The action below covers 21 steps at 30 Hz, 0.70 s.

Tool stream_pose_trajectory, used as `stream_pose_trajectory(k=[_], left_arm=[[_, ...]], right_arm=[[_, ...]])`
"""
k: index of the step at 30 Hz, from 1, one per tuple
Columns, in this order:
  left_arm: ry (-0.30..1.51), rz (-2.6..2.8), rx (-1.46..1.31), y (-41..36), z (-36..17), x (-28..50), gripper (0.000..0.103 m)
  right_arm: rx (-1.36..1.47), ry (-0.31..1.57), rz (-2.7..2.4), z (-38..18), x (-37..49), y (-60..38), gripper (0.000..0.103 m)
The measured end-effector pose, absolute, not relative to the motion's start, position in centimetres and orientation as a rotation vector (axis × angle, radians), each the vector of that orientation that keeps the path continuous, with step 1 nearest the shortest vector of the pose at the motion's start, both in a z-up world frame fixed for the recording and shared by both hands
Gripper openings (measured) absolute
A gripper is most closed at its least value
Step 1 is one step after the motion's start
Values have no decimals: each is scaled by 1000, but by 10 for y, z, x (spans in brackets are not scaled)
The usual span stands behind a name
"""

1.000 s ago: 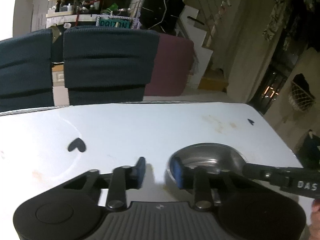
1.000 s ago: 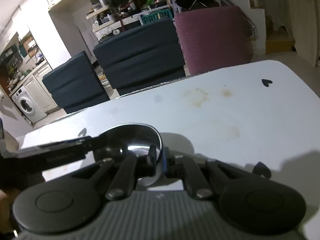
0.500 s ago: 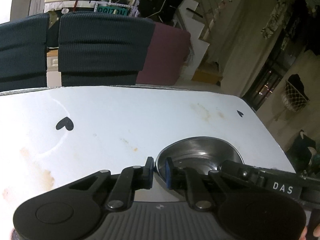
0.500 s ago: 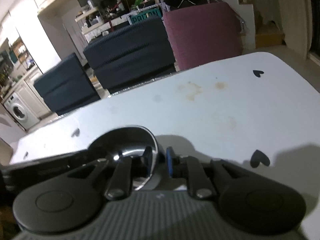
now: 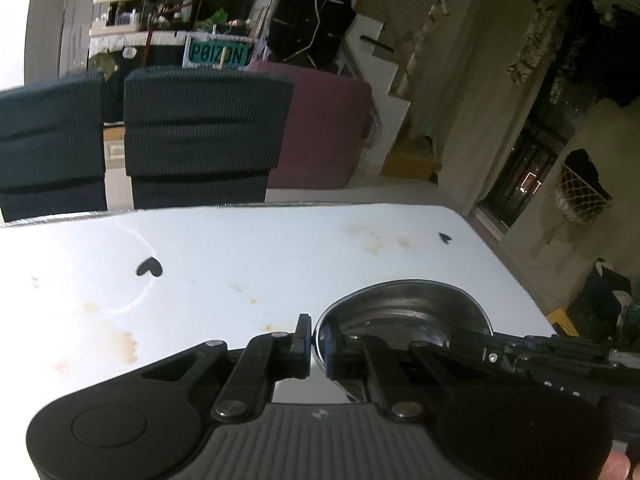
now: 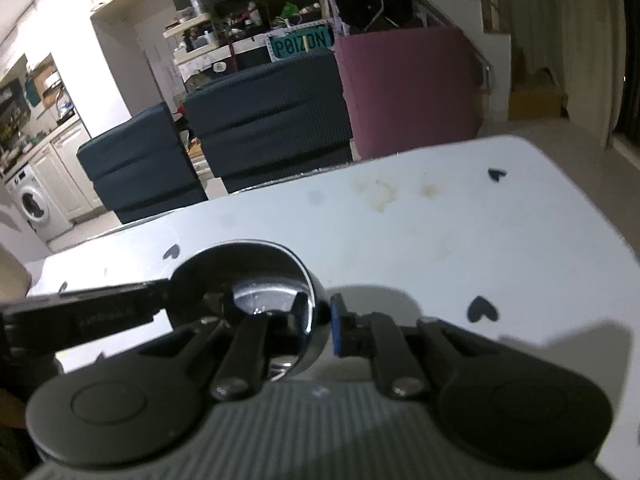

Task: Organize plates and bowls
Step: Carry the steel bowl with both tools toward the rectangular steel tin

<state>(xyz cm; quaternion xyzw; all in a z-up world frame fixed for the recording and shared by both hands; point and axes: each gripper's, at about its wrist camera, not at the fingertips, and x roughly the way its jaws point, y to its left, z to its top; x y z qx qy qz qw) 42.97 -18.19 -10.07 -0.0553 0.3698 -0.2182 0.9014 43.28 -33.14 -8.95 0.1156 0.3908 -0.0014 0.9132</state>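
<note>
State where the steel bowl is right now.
The bowl is over the white table, pinched at opposite rims by the left tongs and right tongs.

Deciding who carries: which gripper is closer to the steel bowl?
Neither: left gripper pinches the steel bowl at its left rim, right gripper pinches the opposite rim.

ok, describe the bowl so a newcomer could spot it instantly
On the white table, near its close edge, sits a steel bowl. The left gripper and right gripper pinch opposite rims. It is the only shiny, round thing there.
</note>
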Motion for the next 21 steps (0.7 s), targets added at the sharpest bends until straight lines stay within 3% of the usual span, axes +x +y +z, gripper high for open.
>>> stream_pose_trajectory(k=[21], left_arm=[[692,-390,-89,-144,-6,275,5]], right_arm=[[124,770,89,27,294,-283,10]])
